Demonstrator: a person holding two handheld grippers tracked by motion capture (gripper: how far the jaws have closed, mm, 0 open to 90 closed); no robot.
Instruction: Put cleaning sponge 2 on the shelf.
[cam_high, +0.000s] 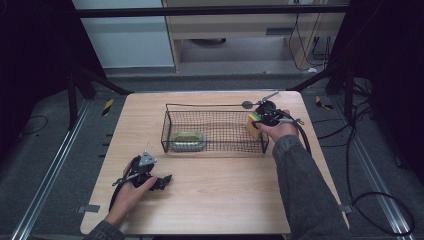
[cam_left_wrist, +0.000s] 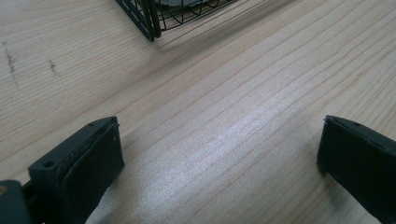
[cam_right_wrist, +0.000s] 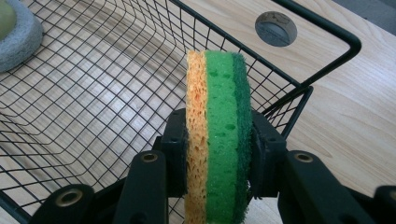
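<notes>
Right claw (cam_right_wrist: 217, 154) clamped on sponge (cam_right_wrist: 217, 135), jaws pressing its two broad faces; sponge on edge, long axis upright, orange layer toward basket interior. Sponge held at basket's (cam_high: 167, 125) right end, near desk's (cam_high: 225, 200) far right corner, above rim level as far as visible. Basket floor lies ahead and below claw; likely next move: carry inward, lower, release. Second sponge (cam_high: 188, 140) sits at basket's left end, well apart. Left claw (cam_high: 165, 179) spread wide, holding nothing, resting near desk's near left corner.
</notes>
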